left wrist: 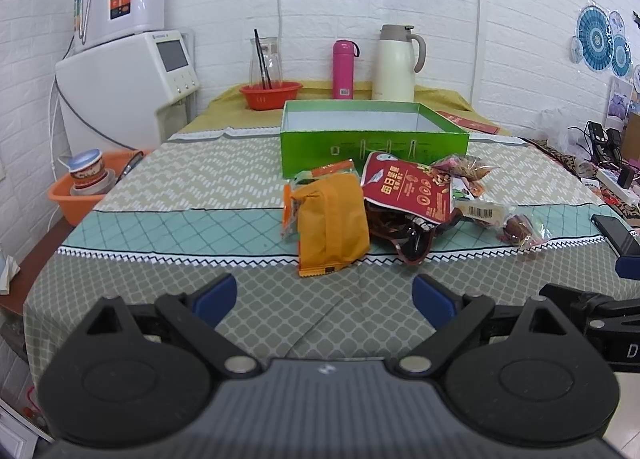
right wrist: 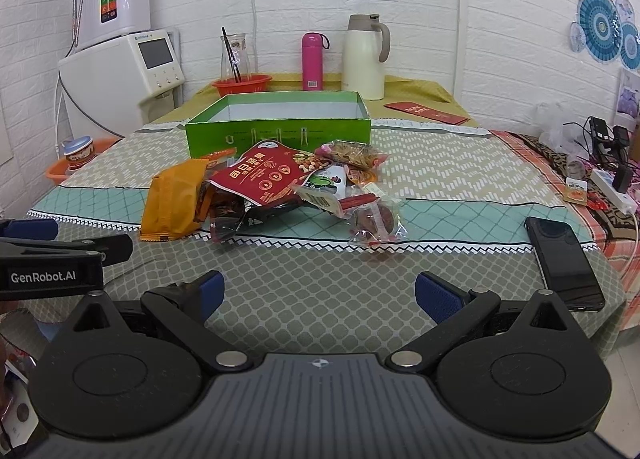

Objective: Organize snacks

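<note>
- You are at the very start of the sorting, by my judgement: the open green cardboard box (left wrist: 374, 147) stands empty, and nothing is in either grip.
- Your left gripper (left wrist: 324, 297) hovers over the near edge of the patterned tablecloth (left wrist: 160, 187) with its blue-padded fingers (left wrist: 214, 295) spread wide apart and nothing between them.
- Your right gripper (right wrist: 320, 295) hangs just beside it, fingers likewise wide apart and empty.
- The snacks lie in a loose heap on the cloth, just in front of the box and touching its near wall.
- The crinkled orange foil packet (left wrist: 332, 219) is nearest your left gripper, lying flat with its seam up, so it looks the easiest first pick.
- The glossy red nut pouch (right wrist: 264, 177) leans across darker wrappers, overlapping them.
- The small clear-wrapped brown snack (right wrist: 376, 221) sits at the heap's right edge, nearest your right gripper; what it holds is hard to tell through the glare.
- Your next move likely calls for reaching forward and closing on one packet's edge alone, since the foils overlap and could drag neighbours.
- Mind the black phone (right wrist: 566, 259) lying to the right.
</note>
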Demonstrator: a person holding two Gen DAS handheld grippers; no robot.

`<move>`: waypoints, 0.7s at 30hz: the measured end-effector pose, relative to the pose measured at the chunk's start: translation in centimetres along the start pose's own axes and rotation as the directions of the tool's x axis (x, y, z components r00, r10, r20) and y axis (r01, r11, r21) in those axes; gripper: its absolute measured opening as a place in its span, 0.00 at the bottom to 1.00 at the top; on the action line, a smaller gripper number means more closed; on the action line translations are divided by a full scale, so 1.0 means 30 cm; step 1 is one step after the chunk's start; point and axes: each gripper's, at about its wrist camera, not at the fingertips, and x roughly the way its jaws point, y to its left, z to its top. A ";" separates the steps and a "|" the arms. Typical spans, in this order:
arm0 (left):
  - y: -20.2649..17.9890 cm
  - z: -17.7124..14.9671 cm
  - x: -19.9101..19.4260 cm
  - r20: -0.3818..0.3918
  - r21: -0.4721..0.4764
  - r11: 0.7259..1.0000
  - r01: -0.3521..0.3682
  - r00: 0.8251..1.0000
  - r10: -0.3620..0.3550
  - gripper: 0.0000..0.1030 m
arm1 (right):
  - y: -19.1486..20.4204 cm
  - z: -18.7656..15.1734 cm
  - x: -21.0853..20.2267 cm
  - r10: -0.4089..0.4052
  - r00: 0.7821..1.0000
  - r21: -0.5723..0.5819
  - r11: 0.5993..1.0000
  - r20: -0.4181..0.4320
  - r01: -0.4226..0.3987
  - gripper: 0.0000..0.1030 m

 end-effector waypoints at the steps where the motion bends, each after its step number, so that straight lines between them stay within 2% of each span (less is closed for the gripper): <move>1: 0.000 0.000 -0.001 0.002 0.001 1.000 0.001 1.000 -0.001 0.91 | 0.000 0.000 0.000 0.001 1.000 0.000 1.000 0.001 -0.001 1.00; 21: -0.003 0.002 0.002 -0.002 0.000 1.000 0.010 1.000 -0.010 0.91 | 0.005 0.001 0.001 -0.002 1.000 -0.003 1.000 -0.001 0.002 1.00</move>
